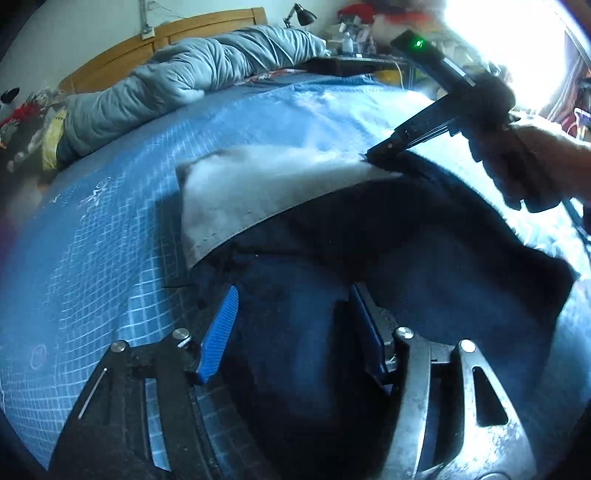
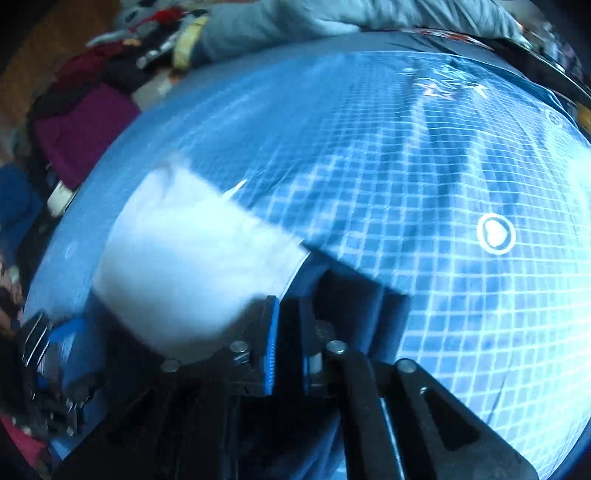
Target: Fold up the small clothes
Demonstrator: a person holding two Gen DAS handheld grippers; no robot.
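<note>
A small dark garment with a pale grey band lies partly lifted over the blue grid mat on the bed. My left gripper is open just above the mat, with the garment's dark near edge over its right finger. My right gripper is shut on the garment's far edge where the pale band meets the dark cloth and holds it up. In the right wrist view the right gripper has its blue pads close together on dark cloth, with the pale band spread to the left. The image is blurred.
A rolled grey-blue duvet lies along the wooden headboard. Soft toys sit at the left. A desk lamp and cluttered table stand behind the bed. Piled clothes lie beside the mat.
</note>
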